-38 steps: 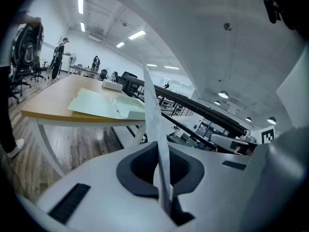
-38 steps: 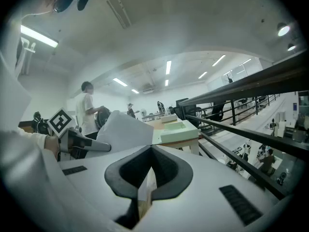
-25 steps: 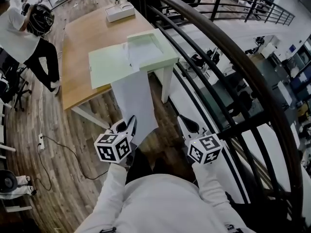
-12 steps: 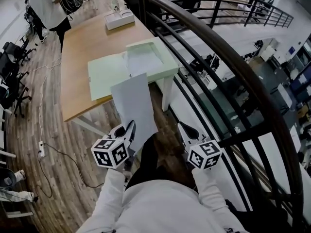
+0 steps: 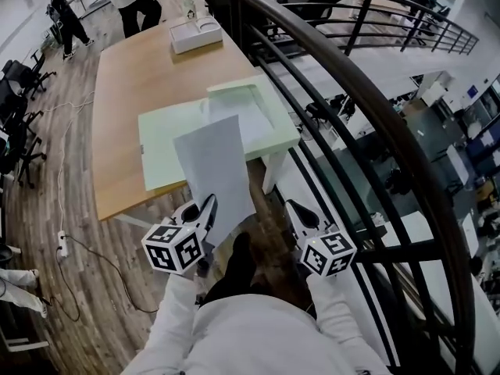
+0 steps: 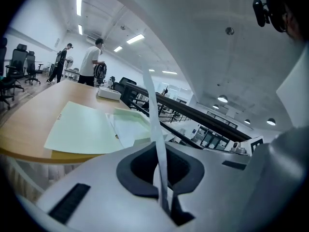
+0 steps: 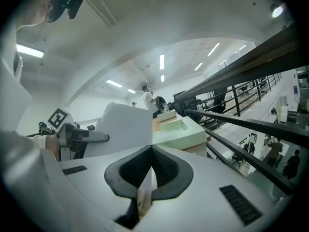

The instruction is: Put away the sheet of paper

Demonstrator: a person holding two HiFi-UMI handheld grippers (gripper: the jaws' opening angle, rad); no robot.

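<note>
A white sheet of paper [image 5: 215, 170] hangs in the air, pinched at its lower edge by my left gripper [image 5: 208, 208], which is shut on it. In the left gripper view the sheet [image 6: 153, 120] runs edge-on up from the closed jaws [image 6: 164, 203]. Ahead, on the wooden table [image 5: 129, 76], an open pale green folder [image 5: 166, 143] lies beside its box half [image 5: 254, 112], which holds white paper. My right gripper [image 5: 297, 209] is shut and holds nothing, to the right of the sheet. From the right gripper view [image 7: 144, 197] I see the sheet [image 7: 128, 124] and the green box [image 7: 182, 131].
A dark curved railing [image 5: 336, 76] runs along the right side, with a drop to a lower floor behind it. A white box [image 5: 195, 31] sits at the table's far end. People [image 5: 66, 14] stand beyond the table, office chairs [image 5: 19, 76] at left, a cable [image 5: 62, 209] on the floor.
The sheet and both grippers have come closer to the table and the green folder. The sheet's top edge now overlaps the folder in view. A person at the far left walked away.
</note>
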